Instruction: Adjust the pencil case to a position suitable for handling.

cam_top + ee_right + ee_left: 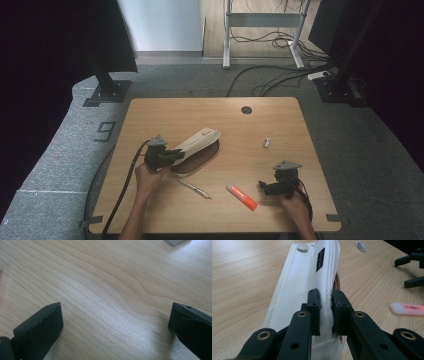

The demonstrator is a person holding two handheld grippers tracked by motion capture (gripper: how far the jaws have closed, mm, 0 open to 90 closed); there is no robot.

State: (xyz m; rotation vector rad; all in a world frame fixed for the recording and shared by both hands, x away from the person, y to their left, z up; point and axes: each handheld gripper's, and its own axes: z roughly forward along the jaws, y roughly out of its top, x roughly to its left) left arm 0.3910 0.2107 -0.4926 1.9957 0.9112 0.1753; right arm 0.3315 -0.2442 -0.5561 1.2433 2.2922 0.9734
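The white pencil case point(299, 290) lies near the middle of the bench point(280, 130), its flap lifted over a brown inside. It looks like soft, light canvas that bends easily, so the stitched edge is a good place to hold. The left gripper point(325, 311) pinches this edge between its jaws. The right gripper point(270, 187) rests apart with jaws wide, holding nothing

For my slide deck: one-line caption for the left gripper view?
Left gripper pinching the flap of a white fabric pencil case on a wooden table, orange highlighter nearby.
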